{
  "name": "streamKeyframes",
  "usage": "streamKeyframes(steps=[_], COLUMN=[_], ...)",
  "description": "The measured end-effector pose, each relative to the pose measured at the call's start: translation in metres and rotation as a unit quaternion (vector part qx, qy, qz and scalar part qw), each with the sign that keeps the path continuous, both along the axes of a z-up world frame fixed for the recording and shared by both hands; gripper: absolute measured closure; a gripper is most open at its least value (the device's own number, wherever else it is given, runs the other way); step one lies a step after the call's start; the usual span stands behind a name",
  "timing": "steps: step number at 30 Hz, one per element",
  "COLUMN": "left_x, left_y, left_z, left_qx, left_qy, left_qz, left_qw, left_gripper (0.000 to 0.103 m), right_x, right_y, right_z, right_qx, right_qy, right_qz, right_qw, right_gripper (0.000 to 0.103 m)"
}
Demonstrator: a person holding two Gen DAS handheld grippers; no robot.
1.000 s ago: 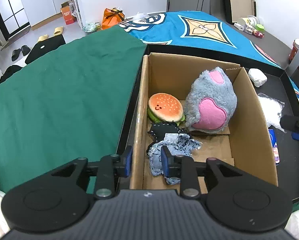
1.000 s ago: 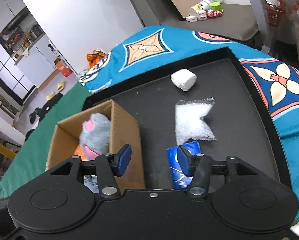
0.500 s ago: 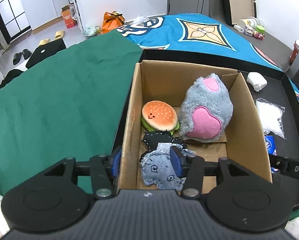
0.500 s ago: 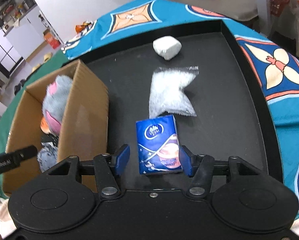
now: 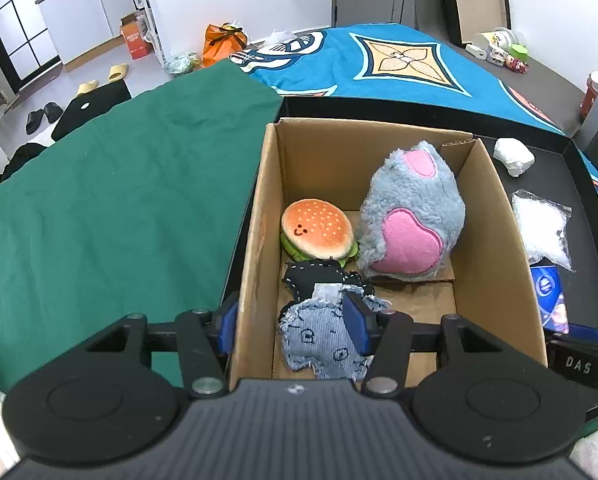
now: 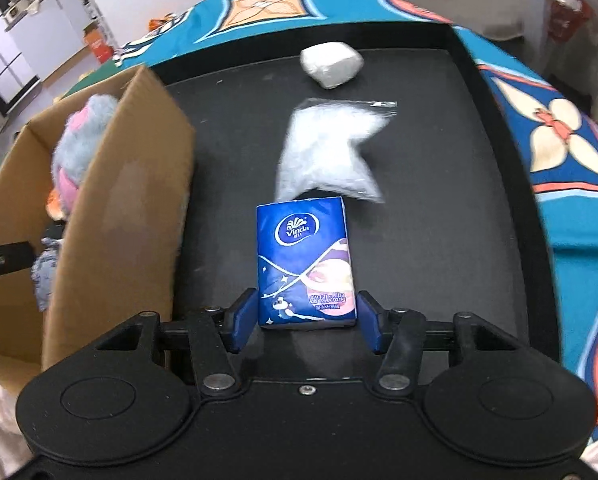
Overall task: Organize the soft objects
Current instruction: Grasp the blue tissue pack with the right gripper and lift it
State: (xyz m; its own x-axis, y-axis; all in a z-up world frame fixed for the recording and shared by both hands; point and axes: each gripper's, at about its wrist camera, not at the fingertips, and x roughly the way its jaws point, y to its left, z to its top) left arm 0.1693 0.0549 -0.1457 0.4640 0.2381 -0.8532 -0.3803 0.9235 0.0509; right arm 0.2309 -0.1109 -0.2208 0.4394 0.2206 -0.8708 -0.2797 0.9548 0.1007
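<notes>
Right wrist: my right hand-held gripper (image 6: 305, 324) straddles the tissue pack (image 6: 306, 262) beside the cardboard box (image 6: 111, 216), jaws closing in, pads not yet touching. Left hand-held gripper (image 5: 291, 326) hangs over the box's near wall, open, denim toy (image 5: 319, 338) released inside.

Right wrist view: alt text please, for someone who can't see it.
The right tool brackets the near end of a blue tissue pack lying on a black tray, pads not pressing it. Beyond lie a clear bag of white filling and a white wrapped lump; a cardboard box of plush toys stands left.
</notes>
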Motion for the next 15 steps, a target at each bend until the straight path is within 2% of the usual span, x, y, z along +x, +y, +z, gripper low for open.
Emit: streamKeyframes(steps=[7, 15], left_x=[0.0, -0.001], left_y=[0.0, -0.005], left_z=[-0.001, 0.001], left_qx=[0.002, 0.016], left_qy=[0.0, 0.001], left_qz=[-0.002, -0.014], left_qw=[1.0, 0.9998], left_gripper=[0.051, 0.05], right_x=[-0.001, 0.003], right_y=[-0.021, -0.023], right_z=[0.003, -0.001], right_qx=[-0.003, -0.002], right_qy=[0.005, 0.016], right_qz=[-0.04, -0.045], right_qw=[0.999, 0.999], right_gripper=[0.052, 0.048])
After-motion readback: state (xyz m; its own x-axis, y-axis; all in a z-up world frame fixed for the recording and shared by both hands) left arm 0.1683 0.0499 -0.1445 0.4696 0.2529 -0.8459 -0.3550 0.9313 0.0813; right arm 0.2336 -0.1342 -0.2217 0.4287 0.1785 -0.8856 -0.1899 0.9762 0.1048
